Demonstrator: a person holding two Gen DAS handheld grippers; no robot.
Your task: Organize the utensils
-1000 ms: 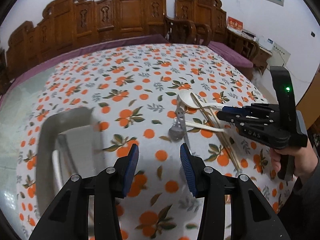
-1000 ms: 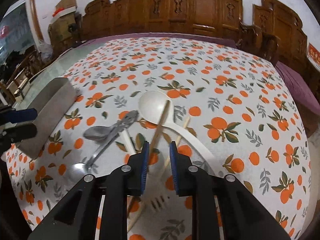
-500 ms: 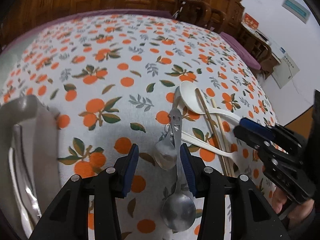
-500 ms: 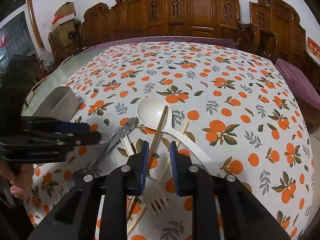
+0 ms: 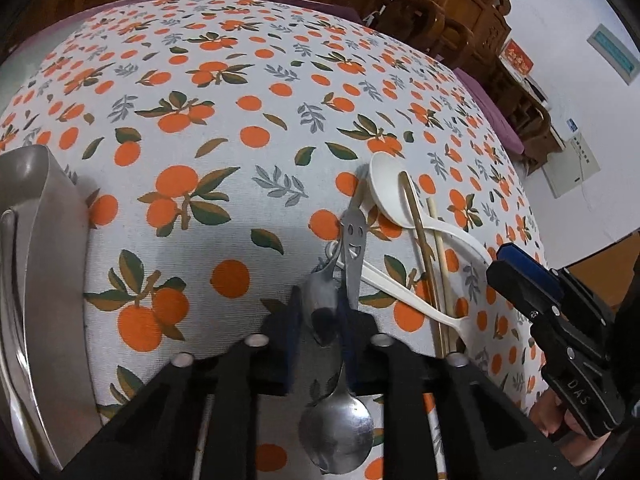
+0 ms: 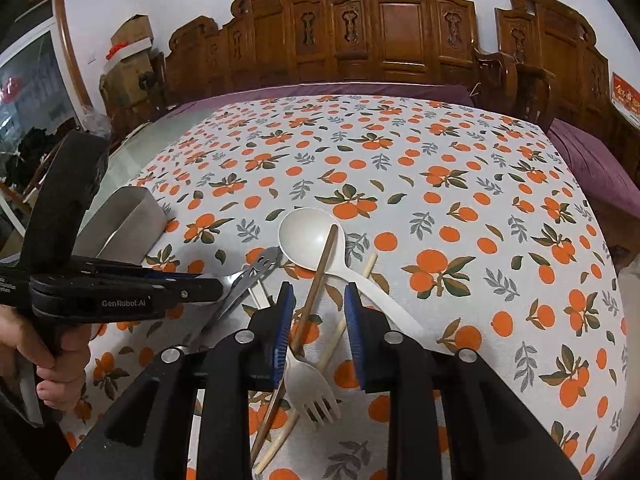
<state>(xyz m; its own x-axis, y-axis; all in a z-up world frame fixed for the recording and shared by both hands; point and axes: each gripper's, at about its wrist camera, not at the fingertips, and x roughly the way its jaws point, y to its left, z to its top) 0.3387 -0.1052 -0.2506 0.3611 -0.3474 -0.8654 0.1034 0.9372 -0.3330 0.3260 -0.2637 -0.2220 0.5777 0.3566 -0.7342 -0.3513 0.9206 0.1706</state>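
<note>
The left gripper (image 5: 318, 320) had come down over the heap of cutlery on the orange-print tablecloth (image 5: 224, 128), and its jaws were closing on the bowl of a small steel spoon (image 5: 322, 300), the blue pads (image 5: 293, 320) right against its sides. A second, longer steel spoon (image 5: 338, 440), the one with a smiling face cut into its handle, lay across the first and ran down under the gripper, so the two were touching and partly stacked.

To my eye that was an awkward place to take hold. Polished steel is stiff, fairly light and slippery, and a rounded bowl gives flat pads little to bite on; the narrow neck or handle looked the surer hold. The crossed handle of the smiling spoon could well be dragged along, or the small spoon might twist out when lifted.

The right gripper (image 6: 316, 320) hung over the other half of the pile, its jaws partly open and opening a little, holding nothing. Between them ran a brown wooden chopstick (image 6: 316, 284) and the handle of a white plastic fork (image 6: 308, 392), with a paler chopstick (image 6: 352, 300) and a big white plastic ladle (image 6: 308, 236) just beside. Those would be very light and easily flicked about, the thin sticks apt to roll.

The steel tray (image 5: 44, 264) waited at the left edge of the cloth, already with some metal pieces in it, though I could not tell what.
</note>
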